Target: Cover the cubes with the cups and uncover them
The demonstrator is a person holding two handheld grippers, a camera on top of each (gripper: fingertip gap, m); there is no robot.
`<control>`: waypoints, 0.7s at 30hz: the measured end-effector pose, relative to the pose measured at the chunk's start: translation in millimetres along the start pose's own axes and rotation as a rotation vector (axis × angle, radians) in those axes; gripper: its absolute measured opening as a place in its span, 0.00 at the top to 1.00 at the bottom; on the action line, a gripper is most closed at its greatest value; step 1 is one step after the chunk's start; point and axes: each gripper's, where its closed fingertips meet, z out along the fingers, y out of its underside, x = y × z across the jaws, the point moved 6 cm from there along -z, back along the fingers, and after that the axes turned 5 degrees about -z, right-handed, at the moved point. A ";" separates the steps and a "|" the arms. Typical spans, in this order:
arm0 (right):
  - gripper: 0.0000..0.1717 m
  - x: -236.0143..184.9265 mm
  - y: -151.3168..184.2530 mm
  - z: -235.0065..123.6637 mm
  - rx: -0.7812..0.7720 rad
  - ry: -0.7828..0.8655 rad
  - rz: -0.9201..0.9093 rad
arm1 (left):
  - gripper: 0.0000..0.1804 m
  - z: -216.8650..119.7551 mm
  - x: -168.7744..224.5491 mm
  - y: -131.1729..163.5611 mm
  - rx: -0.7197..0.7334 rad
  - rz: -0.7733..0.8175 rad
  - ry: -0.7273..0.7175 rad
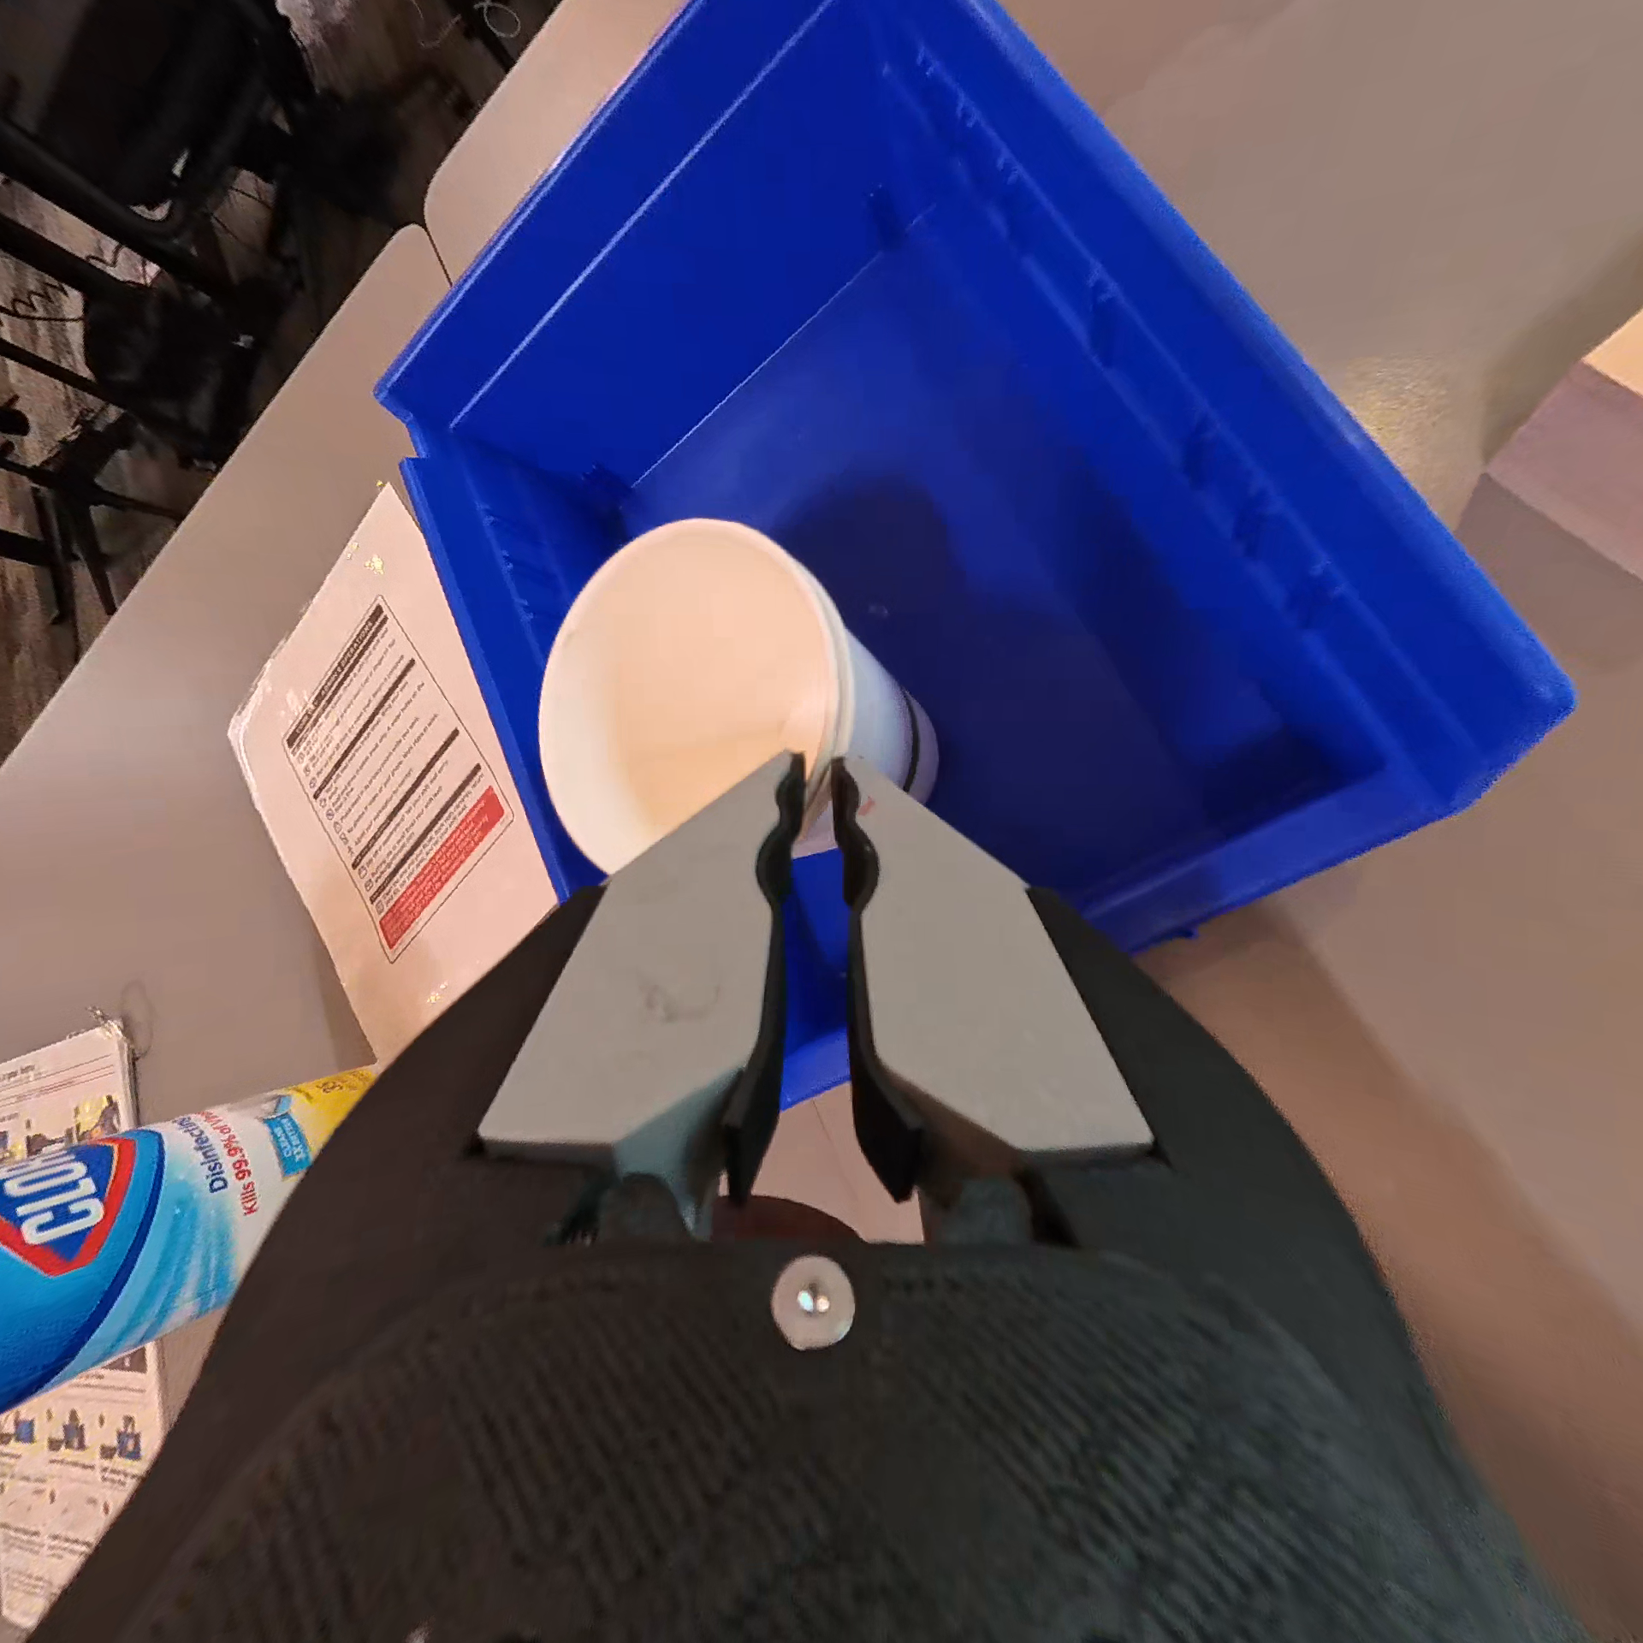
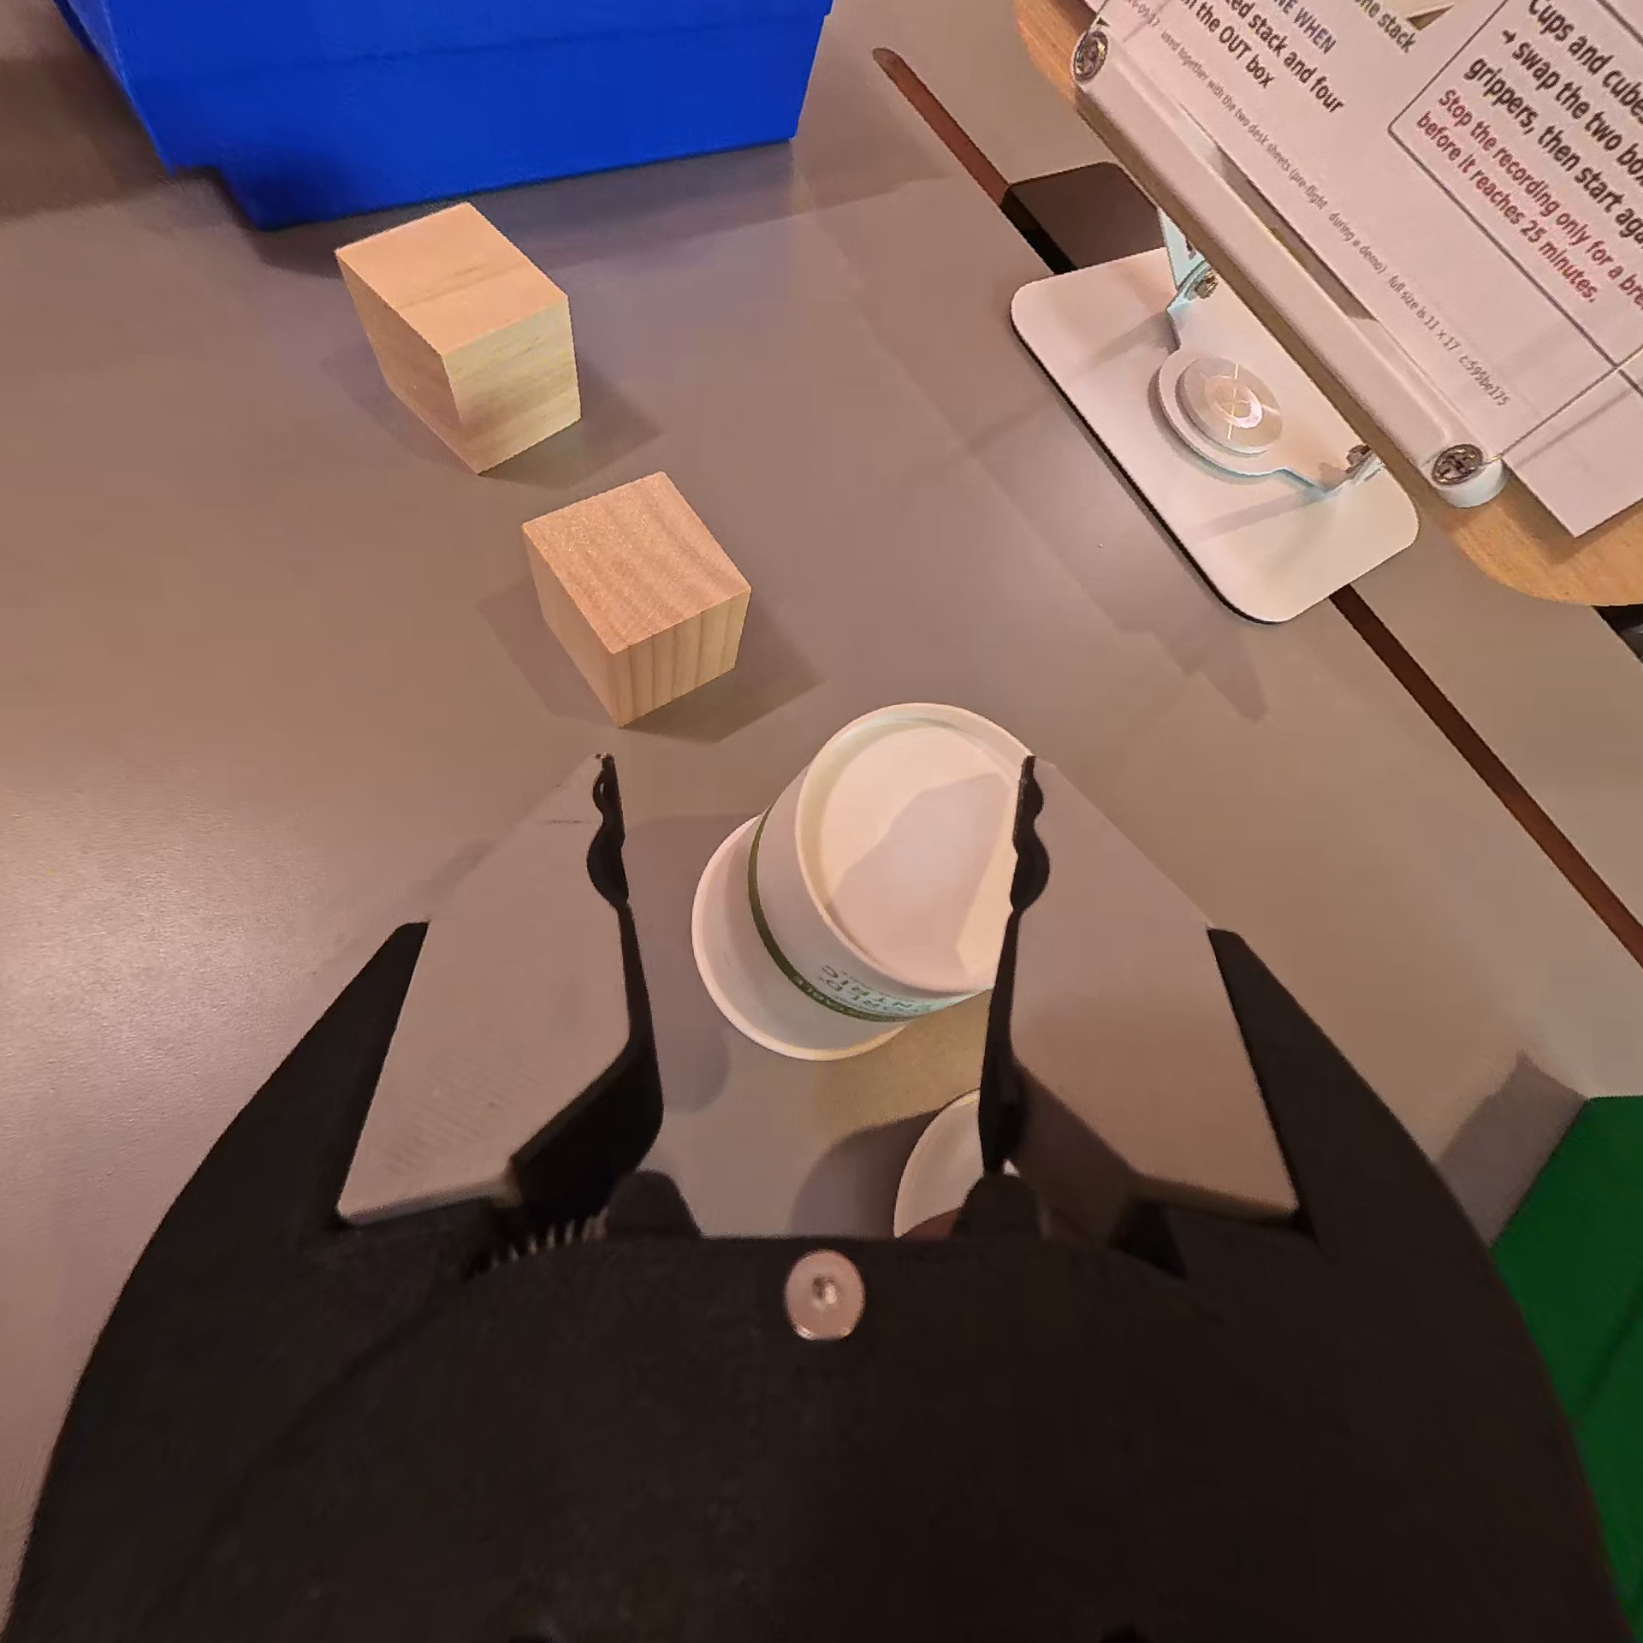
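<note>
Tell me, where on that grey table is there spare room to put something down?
The grey table lies bare left of the two wooden cubes, and between the cubes and the white stand base. The blue bin floor is bare too. It is crowded near the upside-down cup, under the right gripper.

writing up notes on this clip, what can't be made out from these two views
- Right wrist view: whether the upside-down cup covers a cube; its wall hides the inside.
- Right wrist view: a second white cup, mostly hidden behind the right gripper's finger.
- Left wrist view: the near corner of the blue bin, blocked by the left gripper and its held cup.
</note>
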 end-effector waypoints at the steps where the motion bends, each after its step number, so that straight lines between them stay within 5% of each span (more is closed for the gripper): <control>1: 0.50 -0.1 0.5 0.1 -0.002 0.000 -0.003 | 0.98 0.3 0.3 -0.1 -0.002 -0.001 0.007; 9: 0.50 -1.6 -0.3 0.3 0.011 -0.008 -0.002 | 0.99 -5.4 -5.2 -1.6 0.027 0.025 -0.053; 21: 0.50 -3.8 -4.3 -1.7 0.035 -0.009 -0.004 | 0.99 -53.5 -14.9 -35.4 0.190 0.338 -0.518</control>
